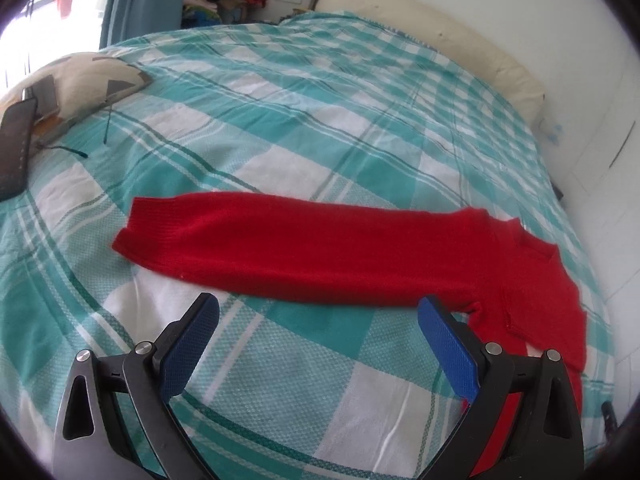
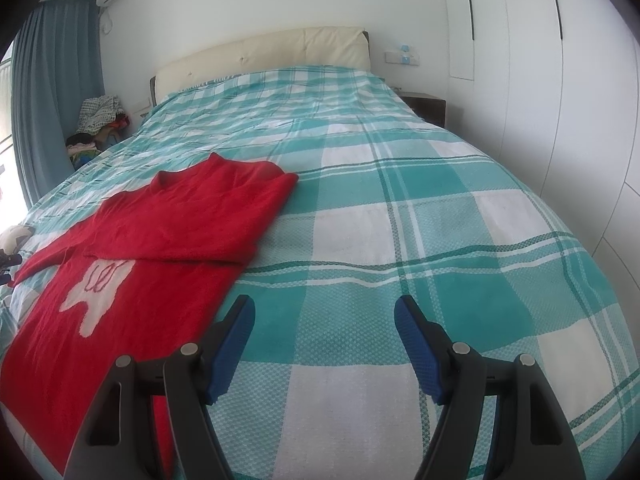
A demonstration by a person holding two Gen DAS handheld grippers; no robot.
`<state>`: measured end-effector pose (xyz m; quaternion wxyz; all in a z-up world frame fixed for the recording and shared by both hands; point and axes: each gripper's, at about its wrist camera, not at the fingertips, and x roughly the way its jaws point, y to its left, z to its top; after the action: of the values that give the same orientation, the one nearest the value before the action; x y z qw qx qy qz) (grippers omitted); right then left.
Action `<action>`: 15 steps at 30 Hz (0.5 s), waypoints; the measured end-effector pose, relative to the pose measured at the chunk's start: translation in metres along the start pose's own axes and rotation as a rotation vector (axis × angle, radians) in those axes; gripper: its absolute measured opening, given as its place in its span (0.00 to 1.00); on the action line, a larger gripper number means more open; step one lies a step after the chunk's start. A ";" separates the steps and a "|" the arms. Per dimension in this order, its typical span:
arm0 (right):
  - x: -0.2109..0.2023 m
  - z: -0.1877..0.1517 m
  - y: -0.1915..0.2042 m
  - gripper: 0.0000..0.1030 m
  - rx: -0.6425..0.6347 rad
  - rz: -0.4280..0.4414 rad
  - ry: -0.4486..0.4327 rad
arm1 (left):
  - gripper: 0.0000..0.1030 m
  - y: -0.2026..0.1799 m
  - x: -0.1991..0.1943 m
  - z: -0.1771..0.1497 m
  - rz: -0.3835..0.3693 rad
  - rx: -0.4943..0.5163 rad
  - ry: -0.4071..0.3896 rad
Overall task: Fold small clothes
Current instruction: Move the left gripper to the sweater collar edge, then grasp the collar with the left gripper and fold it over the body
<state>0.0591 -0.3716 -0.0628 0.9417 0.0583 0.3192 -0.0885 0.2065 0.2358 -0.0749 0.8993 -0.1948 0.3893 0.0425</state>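
One sleeve of the red sweater (image 2: 160,232) is folded across; the other sleeve (image 1: 280,244) lies outstretched on the bed (image 2: 400,240). Both grippers, left (image 1: 318,320) and right (image 2: 324,320), hover released, empty.

red sweater (image 2: 132,280) runs off the left edge, hem behind the right gripper (image 2: 324,320).

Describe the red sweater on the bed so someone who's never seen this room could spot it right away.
Start with the big bed covered in a teal and white checked spread. Near its left side in the right wrist view lies the red sweater, spread flat with one sleeve folded across its chest. It is the only solid red thing on the spread, and a white knitted shape on its front marks it out.
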 end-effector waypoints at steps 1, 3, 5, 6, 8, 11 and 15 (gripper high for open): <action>-0.001 0.000 0.000 0.70 -0.002 -0.003 -0.005 | 0.97 0.020 -0.005 0.009 0.013 -0.060 -0.017; -0.003 0.002 -0.001 0.70 0.000 -0.002 -0.014 | 0.97 0.062 -0.006 0.024 0.064 -0.177 -0.019; -0.004 0.003 -0.001 0.70 0.010 0.009 -0.016 | 0.95 0.093 0.000 0.032 0.101 -0.240 0.005; -0.003 0.003 -0.001 0.70 0.014 0.017 -0.015 | 0.92 0.102 0.006 0.034 0.112 -0.247 0.030; -0.002 0.003 0.003 0.70 0.008 0.025 -0.012 | 0.83 0.112 0.020 0.035 0.103 -0.245 0.093; -0.001 0.002 0.010 0.70 -0.027 0.022 -0.010 | 0.74 0.125 0.040 0.032 0.097 -0.298 0.148; -0.002 -0.001 0.019 0.70 -0.078 0.010 -0.015 | 0.08 0.125 0.052 0.031 0.095 -0.323 0.138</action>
<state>0.0614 -0.3528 -0.0614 0.9461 0.0222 0.3152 -0.0719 0.2355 0.3587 -0.1327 0.8243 -0.3207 0.4471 0.1334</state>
